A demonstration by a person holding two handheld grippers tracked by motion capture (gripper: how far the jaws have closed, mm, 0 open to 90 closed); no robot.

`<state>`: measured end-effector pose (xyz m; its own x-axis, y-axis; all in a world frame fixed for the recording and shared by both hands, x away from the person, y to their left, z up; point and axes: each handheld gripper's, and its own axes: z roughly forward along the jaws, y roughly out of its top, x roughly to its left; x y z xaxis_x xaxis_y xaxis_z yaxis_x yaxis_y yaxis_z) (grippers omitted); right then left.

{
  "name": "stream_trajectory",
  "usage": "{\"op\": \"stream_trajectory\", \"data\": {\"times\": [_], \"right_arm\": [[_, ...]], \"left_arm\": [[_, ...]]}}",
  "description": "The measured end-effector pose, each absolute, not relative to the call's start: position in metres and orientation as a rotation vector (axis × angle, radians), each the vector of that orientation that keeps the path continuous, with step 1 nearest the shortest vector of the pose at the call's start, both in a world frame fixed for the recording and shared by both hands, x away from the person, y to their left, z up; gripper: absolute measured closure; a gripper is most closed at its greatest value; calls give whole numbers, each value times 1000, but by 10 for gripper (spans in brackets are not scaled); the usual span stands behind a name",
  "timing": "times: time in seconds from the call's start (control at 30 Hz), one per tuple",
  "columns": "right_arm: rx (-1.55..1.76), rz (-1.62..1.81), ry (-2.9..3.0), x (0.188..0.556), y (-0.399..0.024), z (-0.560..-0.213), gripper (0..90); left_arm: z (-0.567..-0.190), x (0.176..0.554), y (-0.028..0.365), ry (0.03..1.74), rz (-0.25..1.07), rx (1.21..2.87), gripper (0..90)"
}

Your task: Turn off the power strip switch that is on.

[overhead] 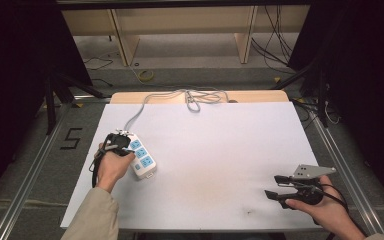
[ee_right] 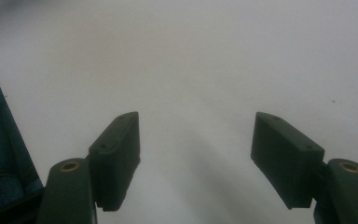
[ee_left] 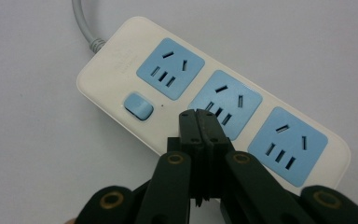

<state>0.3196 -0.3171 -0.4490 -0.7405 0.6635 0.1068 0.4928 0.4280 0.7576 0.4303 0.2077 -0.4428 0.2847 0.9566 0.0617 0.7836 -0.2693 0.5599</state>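
Black jaws of the left gripper (ee_left: 199, 116) are clenched flat together with nothing between them, tips poised over the power strip (ee_left: 205, 100) between its blue switch (ee_left: 138, 106) and the middle socket (ee_left: 224, 104). Looks like a closed-tip press on the switch is in hand. Next move calls for sliding the tips sideways onto the switch, then pushing down without shoving the strip. In the high view the strip lies at the left of the white table (overhead: 220, 150), its grey cord (overhead: 145, 107) running to the far edge. Right gripper (overhead: 275, 186) rests apart at the near right, jaws spread and empty. Count: one strip, three sockets, one switch, one cord, two grippers.
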Motion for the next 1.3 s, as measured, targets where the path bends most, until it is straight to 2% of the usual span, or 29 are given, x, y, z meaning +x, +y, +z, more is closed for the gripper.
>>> {"op": "stream_trajectory", "data": {"times": [1.3], "right_arm": [[1010,1196,2479,318,-317,-449,330]], "left_arm": [[-444,442,206,1621,490,2193,898]]}}
